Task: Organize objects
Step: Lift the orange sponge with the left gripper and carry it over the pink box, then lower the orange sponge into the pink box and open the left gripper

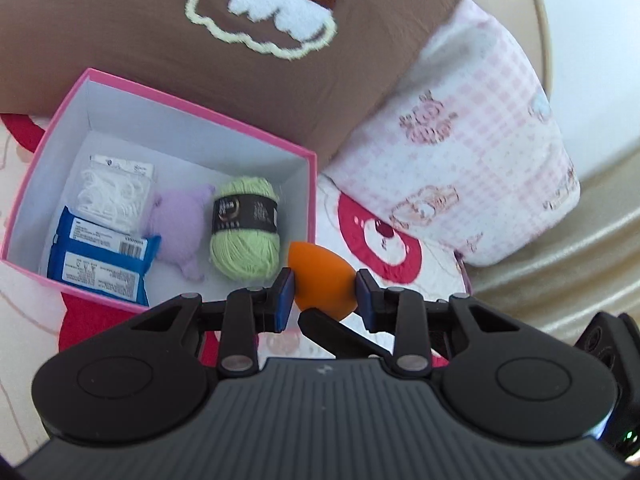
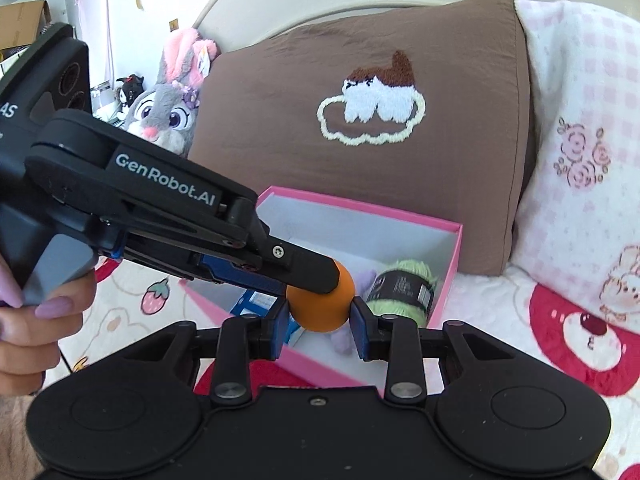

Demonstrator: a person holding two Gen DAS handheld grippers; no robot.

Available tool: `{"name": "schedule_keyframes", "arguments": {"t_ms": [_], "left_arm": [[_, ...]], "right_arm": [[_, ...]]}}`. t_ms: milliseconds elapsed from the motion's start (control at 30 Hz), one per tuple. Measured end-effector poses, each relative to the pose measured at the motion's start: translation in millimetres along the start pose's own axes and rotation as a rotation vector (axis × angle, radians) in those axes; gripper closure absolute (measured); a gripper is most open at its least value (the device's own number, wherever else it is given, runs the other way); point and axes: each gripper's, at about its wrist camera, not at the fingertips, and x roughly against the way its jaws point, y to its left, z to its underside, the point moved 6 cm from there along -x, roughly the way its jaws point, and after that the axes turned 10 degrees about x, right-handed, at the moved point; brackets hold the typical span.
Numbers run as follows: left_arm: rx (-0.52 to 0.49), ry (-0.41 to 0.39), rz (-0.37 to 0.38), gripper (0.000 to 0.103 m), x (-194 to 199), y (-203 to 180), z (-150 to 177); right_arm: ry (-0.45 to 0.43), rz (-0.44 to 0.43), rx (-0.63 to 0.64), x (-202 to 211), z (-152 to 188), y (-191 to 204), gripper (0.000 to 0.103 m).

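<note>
Grippers, left (image 1: 325, 294) and right (image 2: 319, 322), both clench orange sponge (image 1: 320, 280) beside pink box (image 1: 200, 100); uneven release could drop it outside.

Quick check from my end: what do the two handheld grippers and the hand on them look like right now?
Both grippers, left gripper and right gripper, are matte black linkage frames with round pivot discs, silver rivets and blue finger pads. The left one's side carries white "GenRobot.AI" lettering. The hand on its grey handle has long lilac-painted nails; no sleeve shows.
</note>
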Motion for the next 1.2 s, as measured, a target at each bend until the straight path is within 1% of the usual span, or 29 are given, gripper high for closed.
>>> {"name": "schedule_keyframes", "arguments": {"t_ms": [133, 267, 367, 500, 567, 700, 800, 967, 1067, 1200], "left_arm": [[0.007, -0.038, -0.009, 0.071, -8.5, 3.7, -19.1], [0.019, -0.074, -0.006, 0.071, -18.1, 16.3, -34.1], [0.040, -0.097, -0.001, 0.071, -26.1, 31.1, -43.6], [0.049, -0.103, -0.005, 0.071, -37.8, 52.0, -54.1], [0.066, -0.097, -0.008, 0.071, -44.3, 63.3, -58.5], [0.098, -0.098, 0.001, 0.071, -56.9, 85.9, -67.8], [0.109, -0.116, 0.012, 0.071, -63.3, 96.6, -74.9], [0.088, -0.137, -0.005, 0.071, -73.0, 105.3, -81.6], [0.073, -0.138, -0.021, 0.071, -80.1, 107.8, -81.8], [0.067, -0.133, -0.023, 0.072, -87.6, 110.2, -81.2]], "right_arm": [[0.006, 0.005, -0.017, -19.7, -15.6, -7.7, 0.065], [0.024, -0.022, -0.064, -42.7, -24.9, -16.2, 0.065], [0.040, -0.026, -0.043, -63.0, -29.0, -15.3, 0.065], [0.067, -0.036, -0.017, -90.4, -28.4, -12.0, 0.065], [0.091, -0.047, -0.028, -105.3, -27.4, -11.8, 0.065], [0.122, -0.039, -0.007, -132.0, -26.9, -7.8, 0.065], [0.132, -0.034, 0.001, -147.1, -29.1, -8.1, 0.065], [0.153, -0.029, 0.019, -167.6, -30.3, -10.2, 0.065], [0.170, -0.019, 0.032, -176.4, -30.0, -11.1, 0.065], [0.176, -0.012, 0.044, -182.7, -26.3, -14.8, 0.064]]}}
